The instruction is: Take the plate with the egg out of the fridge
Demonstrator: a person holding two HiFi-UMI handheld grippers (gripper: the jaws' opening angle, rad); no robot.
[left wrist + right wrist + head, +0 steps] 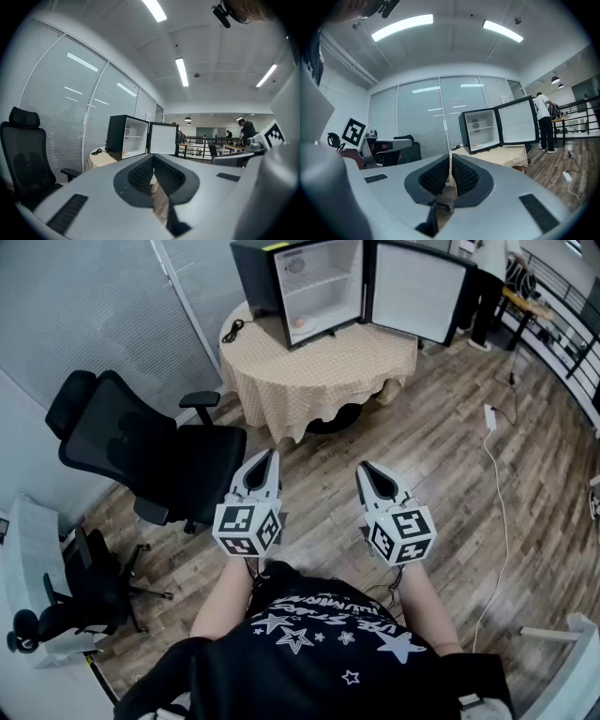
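Head view, looking steeply down. I hold the left gripper (270, 456) and the right gripper (364, 469) side by side in front of my body, above the wooden floor (441, 465), both pointing toward the table (309, 381). Each one carries its cube of square markers at the rear.

Left gripper view: the two jaws are pressed together at the tips, with nothing between them. Right gripper view: the jaws are likewise pressed together and hold nothing.

The black fridge (255, 277) stands on the table, which is draped with a beige checked cloth and lies well ahead of both grippers. The fridge door (417, 292) is swung wide open to the right, showing the white interior and one upper shelf. The plate (480, 146) rests on the floor of the fridge compartment, toward its left front, and the egg (476, 145) lies on it. Neither gripper is near the plate.

A dark cable (232, 331) lies coiled on the cloth just left of the fridge. A black office chair (141, 451) stands to my left, between me and the table's left side, near the blinds on the glass wall. A white cord (497, 474) trails across the floor on my right. A person (543, 123) stands at a desk beyond the open door, well apart from the table.
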